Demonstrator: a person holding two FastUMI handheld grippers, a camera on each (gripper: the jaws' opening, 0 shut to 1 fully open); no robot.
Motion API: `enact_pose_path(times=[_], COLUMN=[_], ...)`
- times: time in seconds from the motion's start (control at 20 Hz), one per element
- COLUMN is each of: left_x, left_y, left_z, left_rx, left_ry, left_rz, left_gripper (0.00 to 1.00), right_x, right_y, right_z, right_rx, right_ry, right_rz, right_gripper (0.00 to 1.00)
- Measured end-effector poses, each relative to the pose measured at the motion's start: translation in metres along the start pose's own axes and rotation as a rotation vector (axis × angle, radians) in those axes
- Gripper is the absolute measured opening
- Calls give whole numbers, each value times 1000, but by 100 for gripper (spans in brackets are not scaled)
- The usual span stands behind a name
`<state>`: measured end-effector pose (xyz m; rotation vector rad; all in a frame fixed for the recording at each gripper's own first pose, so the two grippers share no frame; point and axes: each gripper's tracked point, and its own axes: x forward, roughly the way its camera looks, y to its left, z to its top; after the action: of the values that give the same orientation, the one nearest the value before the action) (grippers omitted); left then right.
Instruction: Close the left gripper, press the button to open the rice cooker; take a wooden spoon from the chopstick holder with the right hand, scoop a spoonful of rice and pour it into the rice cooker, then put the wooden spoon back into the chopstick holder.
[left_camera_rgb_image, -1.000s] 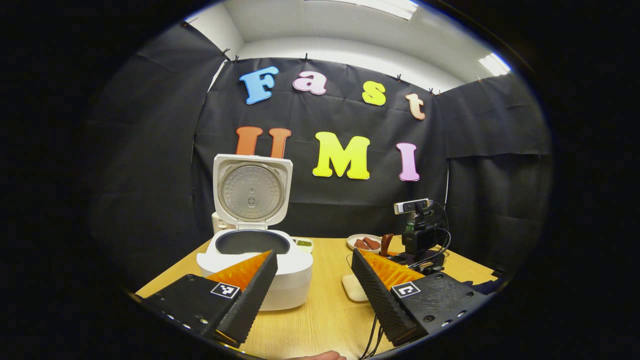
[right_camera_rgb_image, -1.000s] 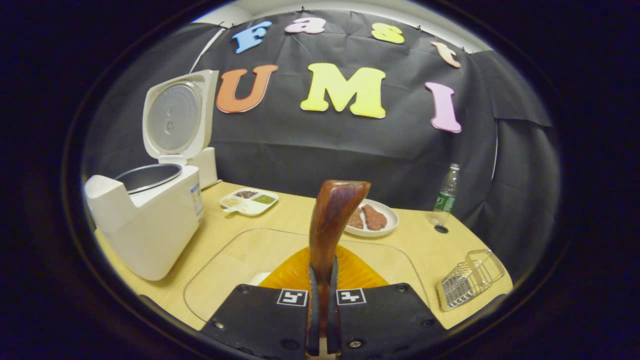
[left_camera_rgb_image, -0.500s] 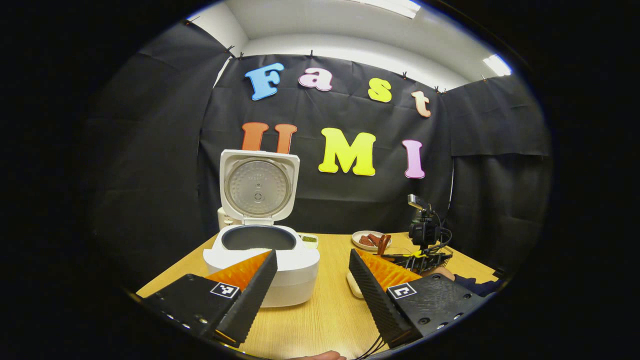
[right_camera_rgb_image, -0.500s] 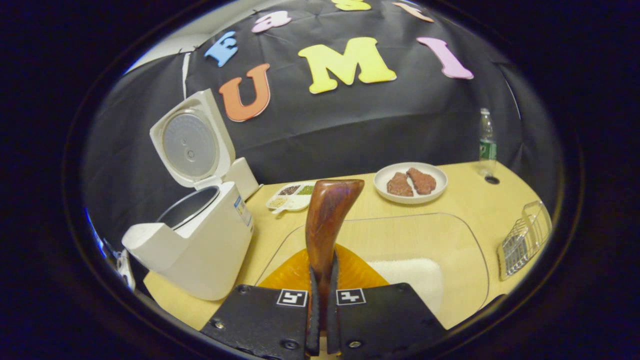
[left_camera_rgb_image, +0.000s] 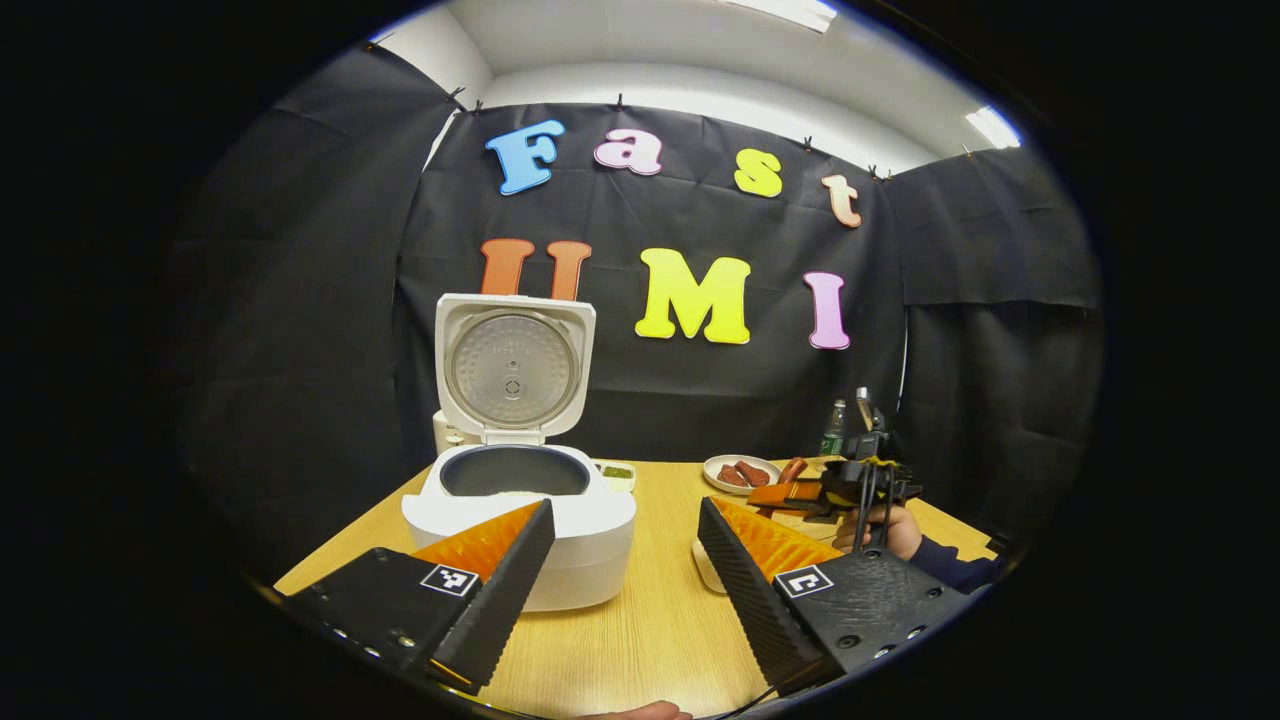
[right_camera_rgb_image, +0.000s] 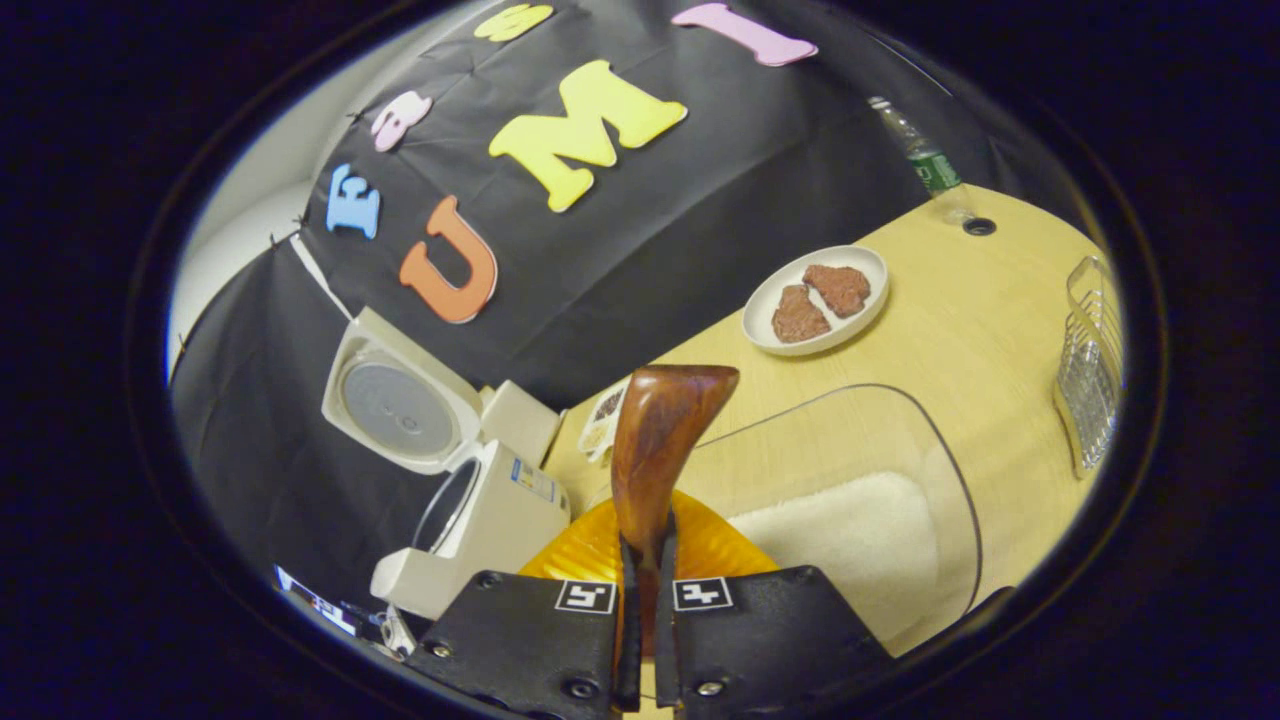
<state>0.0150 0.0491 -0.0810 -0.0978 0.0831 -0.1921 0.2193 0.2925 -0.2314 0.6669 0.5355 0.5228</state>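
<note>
Left gripper (left_camera_rgb_image: 620, 560): fingers spread wide apart with nothing between them, held low over the near edge of the wooden table (left_camera_rgb_image: 640, 630).
Right gripper (right_camera_rgb_image: 645, 600): both fingers pressed tight on the handle of the wooden spoon (right_camera_rgb_image: 655, 440); in the left gripper view this gripper (left_camera_rgb_image: 800, 495) sits at the far right, held by a hand (left_camera_rgb_image: 880, 530) in a dark sleeve.
Wooden spoon: dark brown and glossy, rising straight out from between the fingers; the view is tilted, so the table slopes.
Rice cooker (left_camera_rgb_image: 520, 500): white, at the table's left, lid standing upright and open, dark inner pot exposed. A small label on its side (right_camera_rgb_image: 530, 480) is too small to read.
Rice (right_camera_rgb_image: 850, 530): white heap in a clear tray (right_camera_rgb_image: 940, 440) just beyond the right gripper.
Chopstick holder (right_camera_rgb_image: 1090, 370): wire rack lying at the table's right edge.
Markers: 1 small black-and-white square code on each finger; no readable words.
Other items: plate (right_camera_rgb_image: 815, 300) with 2 brown pieces, a divided seasoning dish (right_camera_rgb_image: 603, 425) beside the cooker, a green-labelled bottle (right_camera_rgb_image: 925, 160) by the wall, label unreadable.
</note>
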Motion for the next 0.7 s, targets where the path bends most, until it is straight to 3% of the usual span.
enact_pose_path(times=[0.3, 0.7], left_x=[-1, -10], left_y=[3, -4], left_z=[6, 22], left_rx=[10, 1], left_ry=[-14, -35], left_rz=[17, -1], left_gripper=[92, 92], right_x=[-28, -86], right_y=[-20, -17], right_z=[46, 118], right_rx=[154, 538], right_ry=[-134, -303], right_rz=[23, 207], right_gripper=[7, 7])
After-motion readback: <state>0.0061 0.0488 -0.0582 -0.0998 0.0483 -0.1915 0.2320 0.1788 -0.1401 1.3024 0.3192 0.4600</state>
